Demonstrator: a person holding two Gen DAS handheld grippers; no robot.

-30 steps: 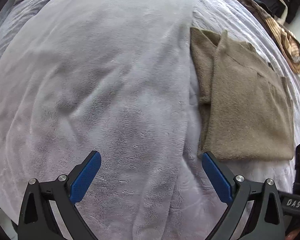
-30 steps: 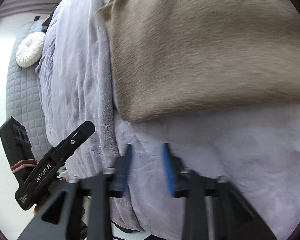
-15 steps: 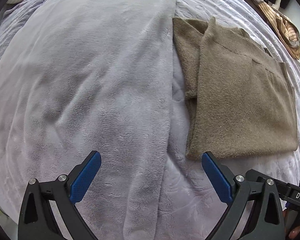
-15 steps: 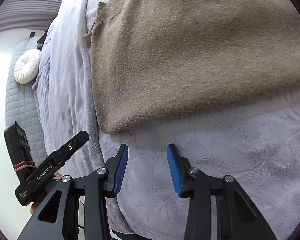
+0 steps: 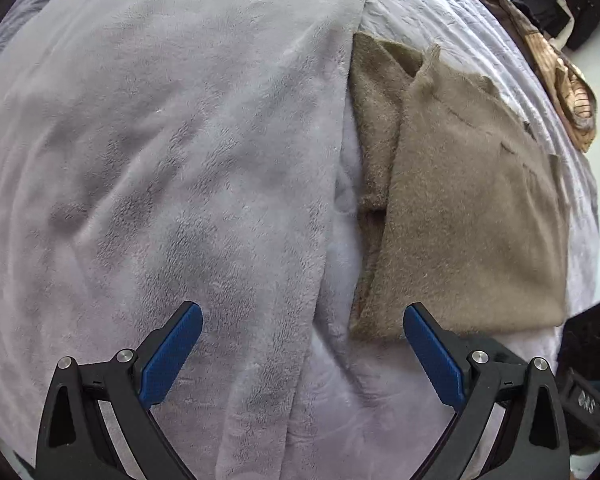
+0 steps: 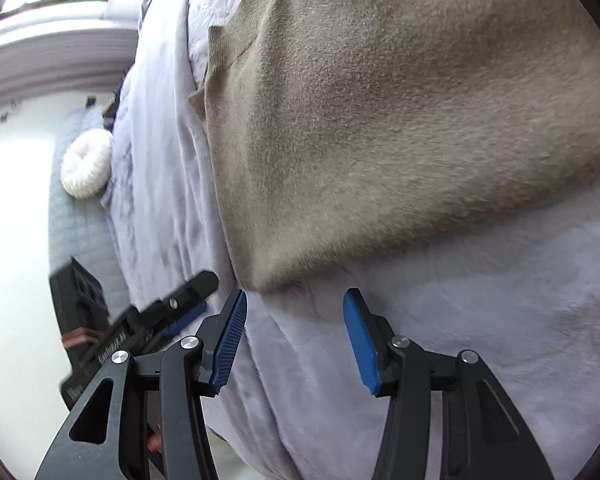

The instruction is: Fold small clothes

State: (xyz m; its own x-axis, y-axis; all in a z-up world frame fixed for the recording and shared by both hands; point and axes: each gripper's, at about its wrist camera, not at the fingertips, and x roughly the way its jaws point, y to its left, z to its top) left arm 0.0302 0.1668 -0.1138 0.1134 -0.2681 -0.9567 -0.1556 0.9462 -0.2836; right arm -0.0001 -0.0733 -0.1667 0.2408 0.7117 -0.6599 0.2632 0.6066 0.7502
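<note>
Left wrist view: left gripper wide open, nothing between jaws, hovering over grey blanket on bed. Folded brown sweater lies flat right of blanket's edge, its near corner just beside right-hand blue pad. Patterned cloth at far bed edge (crumpled).

Right wrist view: right gripper half open, jaws opening, empty, just short of sweater's near corner. Left gripper just beside it. Round white cushion further left.

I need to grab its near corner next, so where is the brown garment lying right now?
The brown garment lies flat on the lilac bedcover, right of the fleece blanket in the left wrist view, its near corner just ahead of the right gripper.
</note>
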